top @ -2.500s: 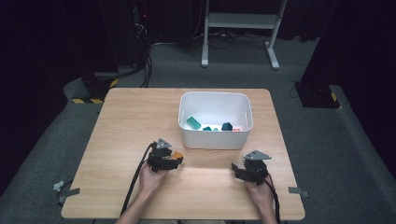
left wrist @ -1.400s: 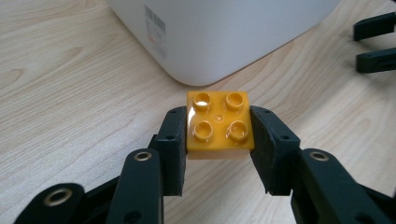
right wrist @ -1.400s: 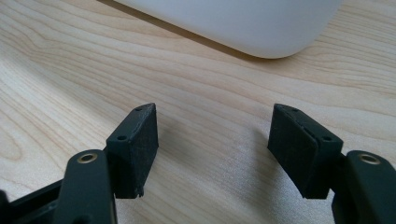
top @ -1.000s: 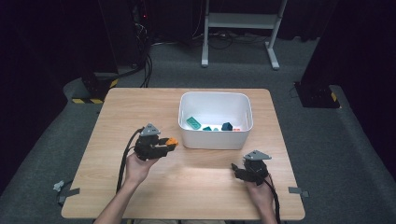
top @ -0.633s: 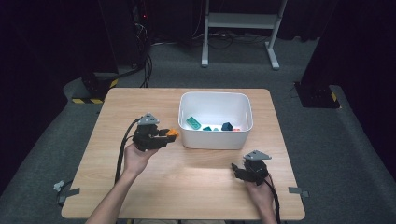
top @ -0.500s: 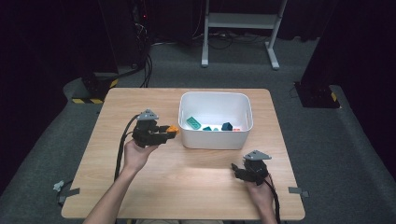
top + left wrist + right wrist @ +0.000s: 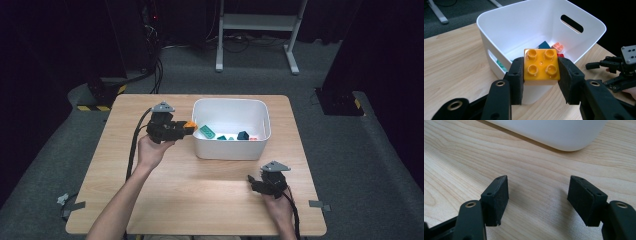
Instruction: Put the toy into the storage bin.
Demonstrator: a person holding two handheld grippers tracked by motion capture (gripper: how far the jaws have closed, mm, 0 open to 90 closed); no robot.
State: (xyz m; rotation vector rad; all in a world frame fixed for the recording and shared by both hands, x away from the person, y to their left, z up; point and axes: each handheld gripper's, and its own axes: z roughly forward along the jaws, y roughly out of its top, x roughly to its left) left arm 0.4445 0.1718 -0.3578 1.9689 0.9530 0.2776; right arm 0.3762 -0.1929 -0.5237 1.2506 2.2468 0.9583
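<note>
Wooden table point(image 7: 200, 200), white bin point(image 7: 231, 150) holding maybe four or five bricks. Left gripper point(image 7: 541, 72) clamps a yellow brick point(image 7: 541, 65) at the bin's rim, not dropped yet. Right gripper point(image 7: 539, 195) rests wide open, empty.

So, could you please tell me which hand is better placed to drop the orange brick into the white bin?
Left: its gripper grips the orange brick beside the white bin.

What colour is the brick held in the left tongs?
Orange-yellow; the four-stud brick shows best in the left gripper view, clamped between the left tongs.
</note>
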